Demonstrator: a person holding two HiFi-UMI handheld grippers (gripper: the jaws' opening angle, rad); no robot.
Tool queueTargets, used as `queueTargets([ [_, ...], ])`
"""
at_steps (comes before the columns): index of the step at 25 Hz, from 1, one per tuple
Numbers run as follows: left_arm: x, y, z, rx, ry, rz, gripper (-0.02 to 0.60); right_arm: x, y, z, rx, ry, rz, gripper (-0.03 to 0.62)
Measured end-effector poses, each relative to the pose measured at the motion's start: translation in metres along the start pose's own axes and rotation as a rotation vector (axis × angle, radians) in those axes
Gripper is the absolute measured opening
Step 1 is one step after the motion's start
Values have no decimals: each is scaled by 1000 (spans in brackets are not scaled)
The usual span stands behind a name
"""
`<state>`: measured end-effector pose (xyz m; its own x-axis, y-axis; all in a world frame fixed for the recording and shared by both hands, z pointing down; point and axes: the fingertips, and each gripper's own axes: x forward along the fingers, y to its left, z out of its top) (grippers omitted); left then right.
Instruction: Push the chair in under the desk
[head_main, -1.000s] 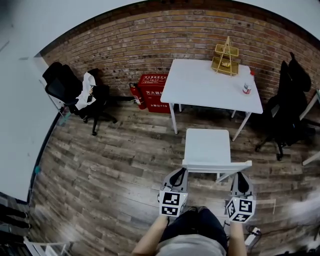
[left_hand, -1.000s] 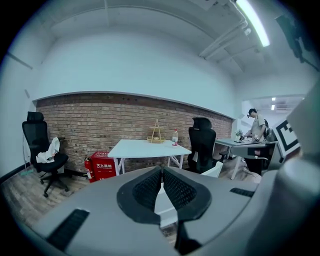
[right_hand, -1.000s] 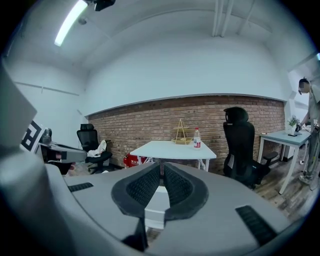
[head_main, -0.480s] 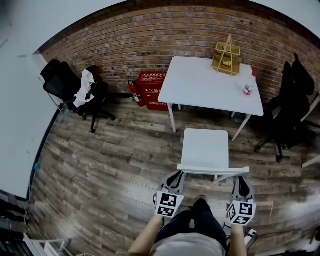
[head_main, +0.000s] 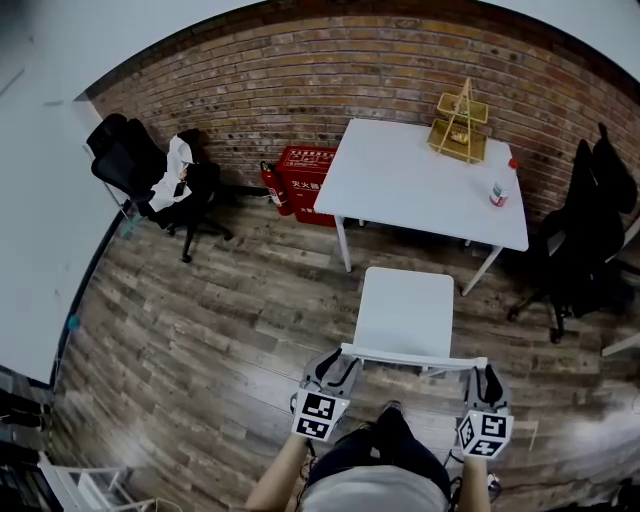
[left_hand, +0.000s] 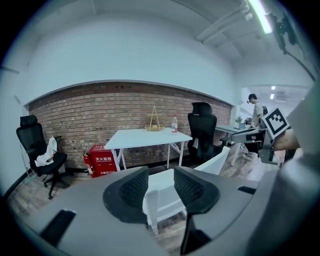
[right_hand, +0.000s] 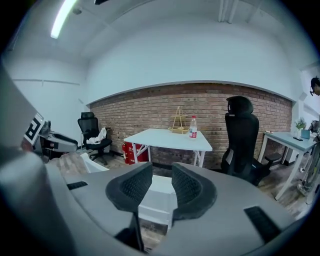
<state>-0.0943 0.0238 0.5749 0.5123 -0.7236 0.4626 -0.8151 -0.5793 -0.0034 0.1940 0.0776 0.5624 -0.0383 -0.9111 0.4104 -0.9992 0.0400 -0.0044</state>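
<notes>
A brick wall meets a wood-plank floor.

White chair, upright, seat facing the white desk; stands near it, not under it.

Bright, even indoor light, heavy fisheye bending.
A ceiling strip light glares in each of the 2 gripper views, whose corners go black; the brick wall bows, and the wood floor smears toward the edges.

Red box, fire extinguisher against brick wall, top centre; black office chair upper left; wooden rack, bottle upper right.
</notes>
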Motion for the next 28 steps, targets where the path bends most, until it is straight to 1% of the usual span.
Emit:
queueTargets([
  [3, 3, 7, -5, -9, -4, 3, 184, 7, -6, -6, 2, 6, 33, 144],
  [6, 8, 11, -10, -14, 13, 2, 226, 13, -11, -11, 16, 17, 75, 209],
  [10, 19, 7, -20, 40, 46, -27, 269, 20, -13, -17, 5, 44, 123, 254],
  [11, 21, 6, -23, 38, 52, -40, 276, 21, -12, -17, -3, 50, 136, 260],
  [13, 25, 4, -27, 6, 59, -65, 298, 23, -8, -19, -13, 62, 161, 271],
  [15, 30, 3, -28, -25, 58, -75, 330, 26, -8, -25, -13, 78, 181, 288],
  [16, 32, 4, -28, -29, 60, -74, 342, 28, -9, -28, -15, 90, 187, 296],
  [20, 40, 5, -30, -7, 91, -82, 359, 35, -11, -42, -41, 137, 198, 311],
  [25, 47, 11, -41, -26, 118, -81, 360, 41, -9, -47, -65, 164, 186, 329],
  [28, 53, 9, -48, -29, 139, -93, 360, 45, -9, -50, -72, 182, 191, 332],
])
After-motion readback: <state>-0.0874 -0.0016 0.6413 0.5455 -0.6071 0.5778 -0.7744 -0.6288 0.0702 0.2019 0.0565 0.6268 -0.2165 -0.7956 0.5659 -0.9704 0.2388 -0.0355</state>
